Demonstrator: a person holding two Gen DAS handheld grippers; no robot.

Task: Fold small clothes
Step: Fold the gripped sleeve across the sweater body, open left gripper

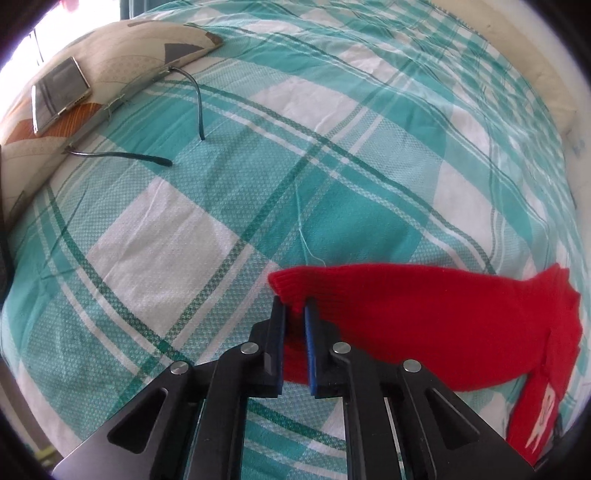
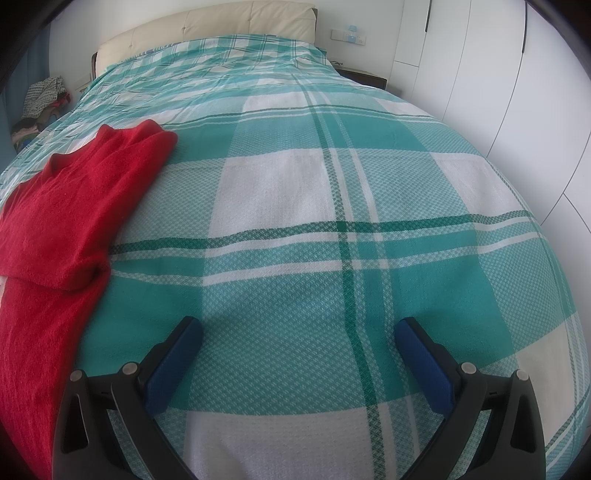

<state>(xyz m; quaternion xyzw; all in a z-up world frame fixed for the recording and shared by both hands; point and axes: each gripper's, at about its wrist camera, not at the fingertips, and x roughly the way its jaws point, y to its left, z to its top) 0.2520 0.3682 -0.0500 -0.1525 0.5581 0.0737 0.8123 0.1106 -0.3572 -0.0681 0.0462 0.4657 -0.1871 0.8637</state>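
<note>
A small red knitted sweater (image 1: 424, 325) lies on the teal and white checked bedspread (image 1: 207, 236). My left gripper (image 1: 294, 312) is shut on the ribbed cuff end of the sweater, with red fabric pinched between the blue pads. A white label shows on the sweater's lower right part. In the right wrist view the same red sweater (image 2: 70, 206) lies partly folded over itself at the left. My right gripper (image 2: 297, 334) hovers open over bare bedspread (image 2: 332, 206), to the right of the sweater and apart from it.
A patterned pillow (image 1: 122, 51) with a phone (image 1: 59, 92) on it lies at the far left, with a pair of glasses (image 1: 155, 110) beside it. A beige headboard (image 2: 221, 26), a pile of clothes (image 2: 44, 99) and white wardrobe doors (image 2: 517, 92) border the bed.
</note>
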